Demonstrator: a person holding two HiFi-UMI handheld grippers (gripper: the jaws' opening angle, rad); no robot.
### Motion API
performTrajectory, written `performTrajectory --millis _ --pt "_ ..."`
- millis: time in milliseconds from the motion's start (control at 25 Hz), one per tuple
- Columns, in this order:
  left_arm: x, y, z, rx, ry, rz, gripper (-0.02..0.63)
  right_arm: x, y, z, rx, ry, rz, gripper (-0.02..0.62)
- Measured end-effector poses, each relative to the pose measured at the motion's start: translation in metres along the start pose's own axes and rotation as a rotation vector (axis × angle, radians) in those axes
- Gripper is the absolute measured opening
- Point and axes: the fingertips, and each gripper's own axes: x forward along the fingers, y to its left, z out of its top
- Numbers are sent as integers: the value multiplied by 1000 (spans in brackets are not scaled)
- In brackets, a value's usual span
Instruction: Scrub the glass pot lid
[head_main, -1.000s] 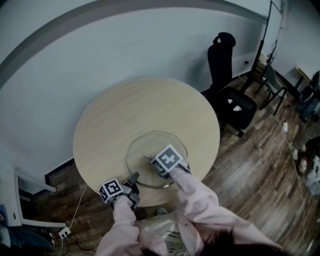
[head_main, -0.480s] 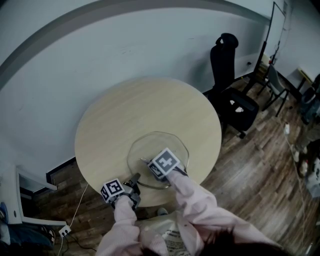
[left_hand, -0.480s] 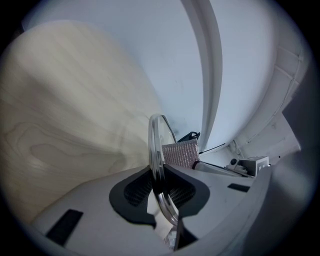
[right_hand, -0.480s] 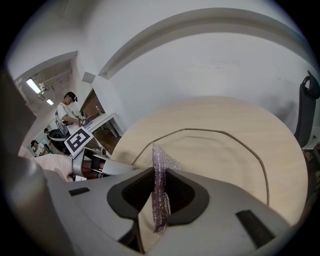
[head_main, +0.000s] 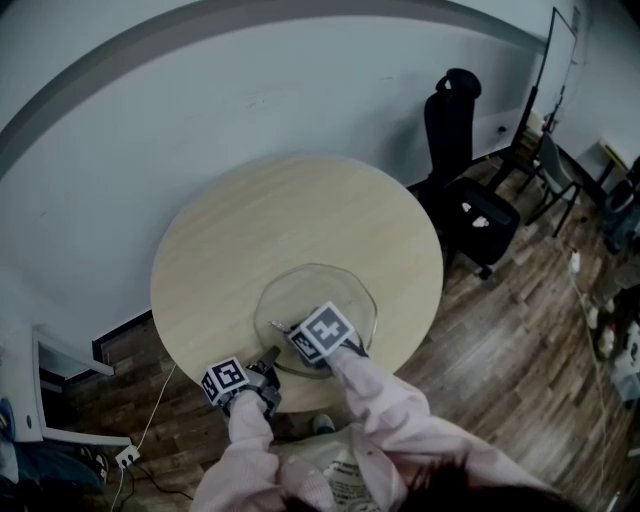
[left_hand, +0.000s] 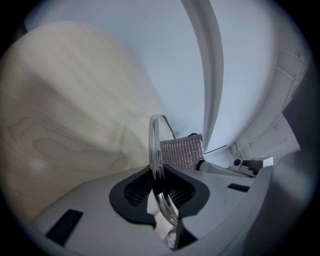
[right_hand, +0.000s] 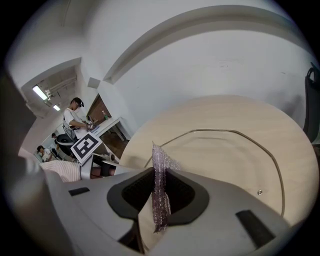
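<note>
Glass pot lid (head_main: 330, 285), rim pinched by left gripper (left_hand: 159, 186); right gripper (right_hand: 160, 192) pinches cloth (right_hand: 159, 165).

Right gripper (right_hand: 159, 176) had its fingers (right_hand: 132, 192) clamped on a mesh scrub pad (right_hand: 161, 159), glass lid (right_hand: 220, 155) lying just beyond them on the counter (right_hand: 240, 112).

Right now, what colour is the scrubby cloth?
Shiny silvery pink-purple with a fine mesh weave; the scrubby cloth shows best in the right gripper view.
</note>
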Motion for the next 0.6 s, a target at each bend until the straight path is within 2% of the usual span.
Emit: performTrajectory --millis 600 --pt "-2 -1 -4 -8 -38 10 63 -1 28 5 107 -90 155 86"
